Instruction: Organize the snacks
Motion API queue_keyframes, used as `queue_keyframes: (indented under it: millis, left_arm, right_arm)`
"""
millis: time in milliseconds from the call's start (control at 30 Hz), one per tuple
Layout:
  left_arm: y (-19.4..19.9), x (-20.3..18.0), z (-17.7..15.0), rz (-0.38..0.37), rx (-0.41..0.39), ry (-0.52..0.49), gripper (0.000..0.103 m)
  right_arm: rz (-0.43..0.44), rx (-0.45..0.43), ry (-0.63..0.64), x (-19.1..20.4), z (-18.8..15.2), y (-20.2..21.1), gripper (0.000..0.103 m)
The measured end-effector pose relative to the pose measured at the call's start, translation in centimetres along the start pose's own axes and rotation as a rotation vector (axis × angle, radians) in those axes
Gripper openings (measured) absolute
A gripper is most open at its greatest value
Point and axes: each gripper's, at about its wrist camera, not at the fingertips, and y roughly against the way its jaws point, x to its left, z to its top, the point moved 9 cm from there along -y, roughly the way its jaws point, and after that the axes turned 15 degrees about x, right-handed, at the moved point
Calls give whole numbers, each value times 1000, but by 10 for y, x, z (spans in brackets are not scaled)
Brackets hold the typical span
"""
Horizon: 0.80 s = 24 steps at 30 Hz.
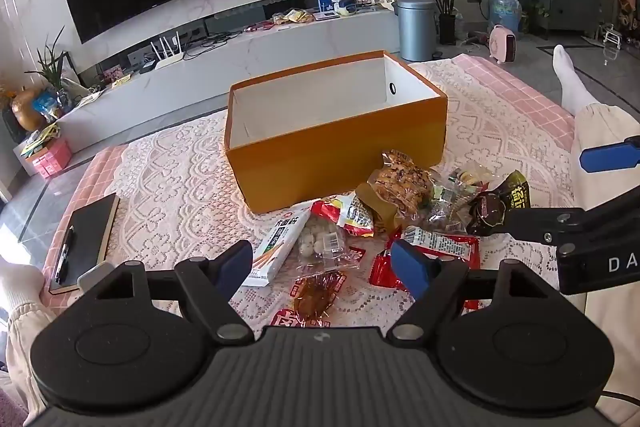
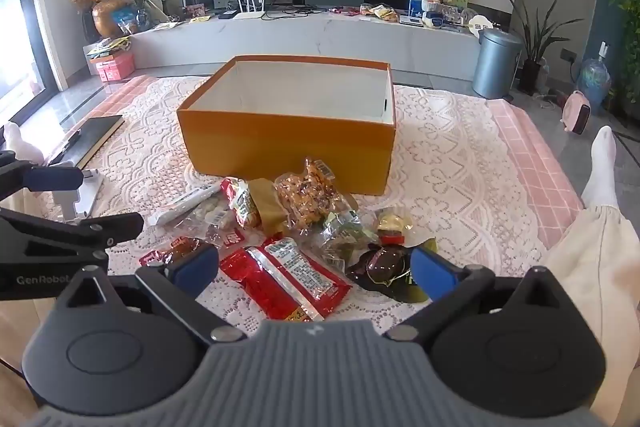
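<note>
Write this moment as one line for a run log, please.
left hand-held gripper: open, empty | right hand-held gripper: open, empty | orange box: nothing visible inside | snack pile: on cloth before box

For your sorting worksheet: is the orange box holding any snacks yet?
Empty: the orange box shows only bare white inner walls; the visible snack packets lie outside it.

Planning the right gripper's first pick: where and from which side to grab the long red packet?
Grip the long red packet across its narrow width at mid-length, coming down from above. It lies flat on the lace cloth, between the open right gripper fingers.
</note>
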Motion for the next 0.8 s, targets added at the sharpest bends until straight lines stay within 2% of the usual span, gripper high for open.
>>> queue_keyframes:
  millis: [800]
  left_arm:
    - [0,0,-2,12,13,-11,92]
  right_arm:
    - [2,1,-11,1,-2,0,99]
